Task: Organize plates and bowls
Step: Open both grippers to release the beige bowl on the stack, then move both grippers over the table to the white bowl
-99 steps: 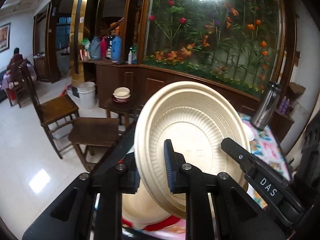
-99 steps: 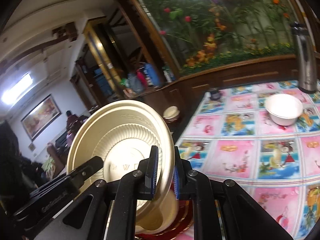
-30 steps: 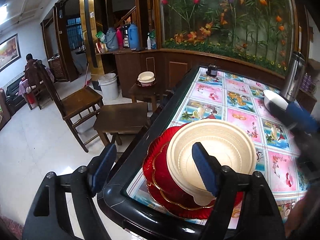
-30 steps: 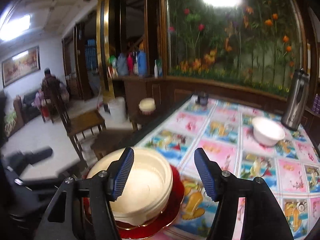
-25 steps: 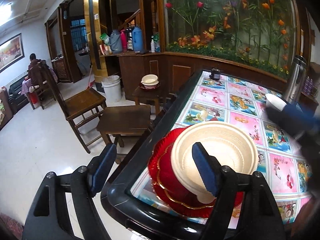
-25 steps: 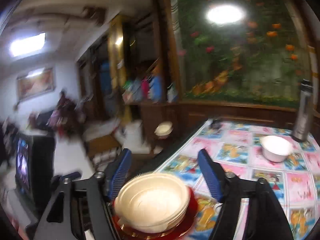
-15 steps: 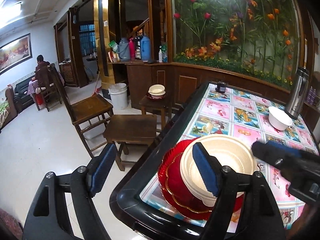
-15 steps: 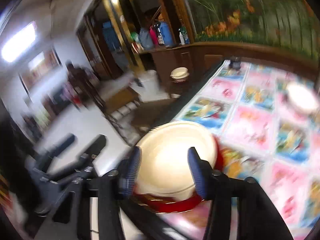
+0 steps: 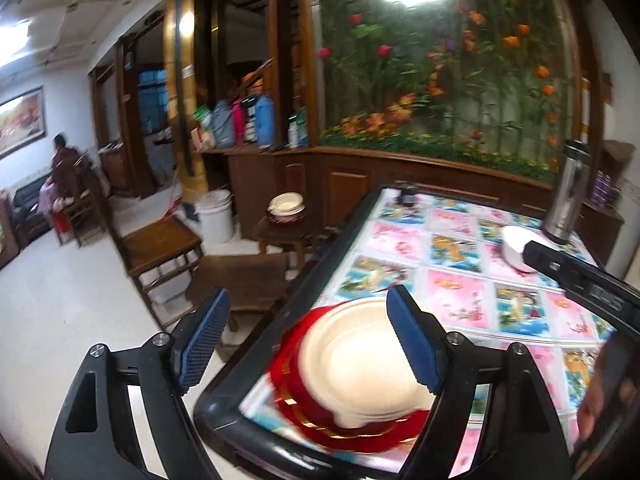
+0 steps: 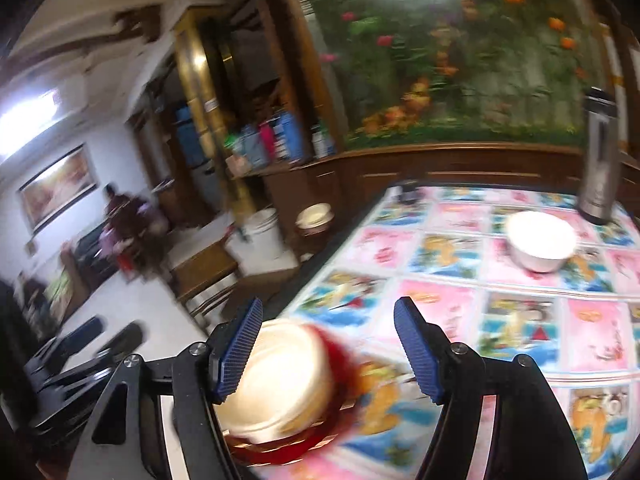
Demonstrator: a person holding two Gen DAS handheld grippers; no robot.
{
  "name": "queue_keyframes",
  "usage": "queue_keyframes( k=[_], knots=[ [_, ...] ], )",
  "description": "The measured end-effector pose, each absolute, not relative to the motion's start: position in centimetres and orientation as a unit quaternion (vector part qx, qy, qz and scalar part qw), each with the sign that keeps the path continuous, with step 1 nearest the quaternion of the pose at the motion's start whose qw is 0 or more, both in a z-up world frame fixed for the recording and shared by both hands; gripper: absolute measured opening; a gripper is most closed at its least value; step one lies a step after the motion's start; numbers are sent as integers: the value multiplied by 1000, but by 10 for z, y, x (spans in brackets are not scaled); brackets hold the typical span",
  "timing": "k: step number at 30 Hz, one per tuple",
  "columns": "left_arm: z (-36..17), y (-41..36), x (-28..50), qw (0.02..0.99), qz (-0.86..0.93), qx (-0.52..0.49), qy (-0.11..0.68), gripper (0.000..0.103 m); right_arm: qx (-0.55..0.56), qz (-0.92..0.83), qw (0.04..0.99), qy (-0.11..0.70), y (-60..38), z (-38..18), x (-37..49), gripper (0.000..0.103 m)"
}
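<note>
Cream plates now rest on the red plate — left claw and right claw wide, released, right one just reopening.

We see a table with a dark rim and a pink-and-blue picture cloth. On it near the corner sits a red plate bearing cream plates; farther off stand a white bowl and a steel flask.
</note>
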State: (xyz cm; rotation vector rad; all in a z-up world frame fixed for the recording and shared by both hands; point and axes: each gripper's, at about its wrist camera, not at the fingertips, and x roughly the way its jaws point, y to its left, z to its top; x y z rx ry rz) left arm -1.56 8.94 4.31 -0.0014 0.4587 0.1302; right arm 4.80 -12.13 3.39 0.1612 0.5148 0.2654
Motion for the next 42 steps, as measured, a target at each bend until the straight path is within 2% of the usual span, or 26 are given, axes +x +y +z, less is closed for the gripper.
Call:
queue_keyframes(
  k=[10, 21, 29, 42],
  knots=[
    [63, -14, -9, 974, -31, 73, 214, 82, 124, 19, 962, 245, -244, 28, 75, 71],
    [70, -101, 26, 963, -92, 94, 236, 82, 155, -58, 957, 237, -340, 24, 96, 72],
    [59, -139, 74, 951, -101, 70, 283, 82, 156, -99, 956, 229, -386, 23, 121, 77],
    [19, -154, 120, 933, -82, 55, 345, 82, 214, -109, 943, 228, -416, 12, 167, 78]
  ],
)
